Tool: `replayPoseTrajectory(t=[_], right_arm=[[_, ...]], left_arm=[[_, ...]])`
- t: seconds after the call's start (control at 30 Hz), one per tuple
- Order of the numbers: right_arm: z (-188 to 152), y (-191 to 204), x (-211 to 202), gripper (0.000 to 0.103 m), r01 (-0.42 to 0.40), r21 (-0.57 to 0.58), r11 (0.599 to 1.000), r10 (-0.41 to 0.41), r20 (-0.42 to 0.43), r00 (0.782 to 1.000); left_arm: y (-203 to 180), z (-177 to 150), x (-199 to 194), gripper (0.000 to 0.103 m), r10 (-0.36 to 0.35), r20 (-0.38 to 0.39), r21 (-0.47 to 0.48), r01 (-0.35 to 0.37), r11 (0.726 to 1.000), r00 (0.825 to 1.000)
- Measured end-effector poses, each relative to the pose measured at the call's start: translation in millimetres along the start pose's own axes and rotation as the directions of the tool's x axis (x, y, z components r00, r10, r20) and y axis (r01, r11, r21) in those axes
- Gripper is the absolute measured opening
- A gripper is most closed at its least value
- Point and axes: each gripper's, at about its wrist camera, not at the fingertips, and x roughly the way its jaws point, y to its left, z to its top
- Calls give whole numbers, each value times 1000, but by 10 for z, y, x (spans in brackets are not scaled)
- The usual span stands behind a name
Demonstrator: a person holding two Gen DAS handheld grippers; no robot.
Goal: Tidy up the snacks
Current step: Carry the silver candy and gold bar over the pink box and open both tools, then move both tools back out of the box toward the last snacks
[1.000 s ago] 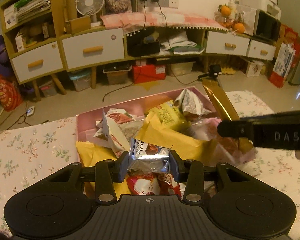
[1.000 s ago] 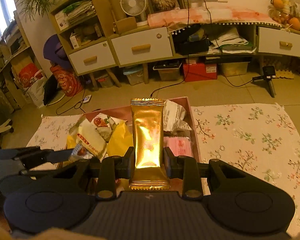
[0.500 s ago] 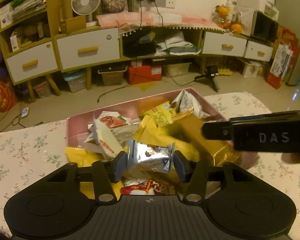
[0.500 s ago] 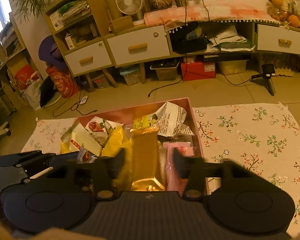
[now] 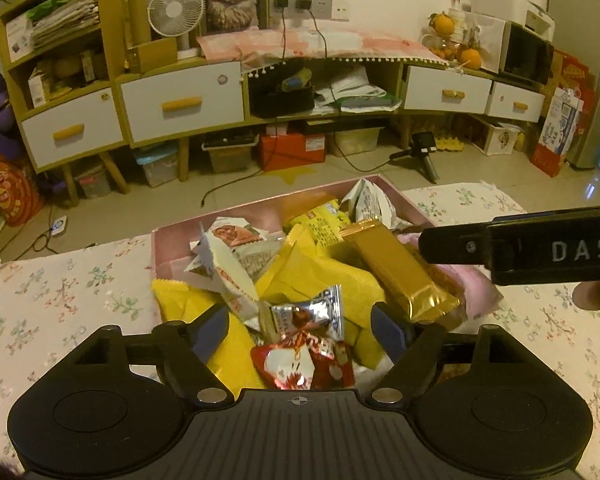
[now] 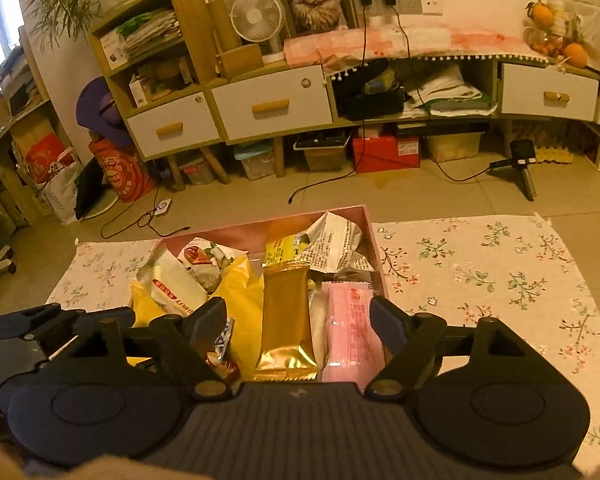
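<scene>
Snacks fill the pink box (image 6: 370, 232) on the floral cloth (image 6: 480, 280), where both tools have just let go. The left gripper (image 5: 300, 330), its jaws having just been opening, stands spread around a silver-wrapped sweet (image 5: 308, 316) without pressing it; the sweet rests on the yellow packets (image 5: 320, 276). The right gripper (image 6: 298, 322), likewise just widened, frames a gold bar (image 6: 286, 312) lying flat beside a pink packet (image 6: 352, 328), apparently dropped there to gather everything in one container.
</scene>
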Motion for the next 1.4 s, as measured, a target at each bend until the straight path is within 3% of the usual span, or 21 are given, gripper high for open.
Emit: replayPoseTrajectory(t=[0.53,1.03,1.23,1.4], right_arm=[[-234,12,-229,96,15,-17,1000,-15,7,1000],[-521,78,-407,100,30,-57,998,-31,-21,999],[-727,110,-411,102,49,-85,995,-53,-41,998],[-942,135,-397,102,121,-98,988,-125,-36,992]], left_arm=[[22,-349,-331,92,10,-29,-26,-11,1000,1000],[30,-736,-590,96,-19,-69,-67,14,998,997],[101,-964,-726,96,-2,-76,-74,-4,997,997],[221,-1191,-759,97,46,-59,-84,-51,995,997]])
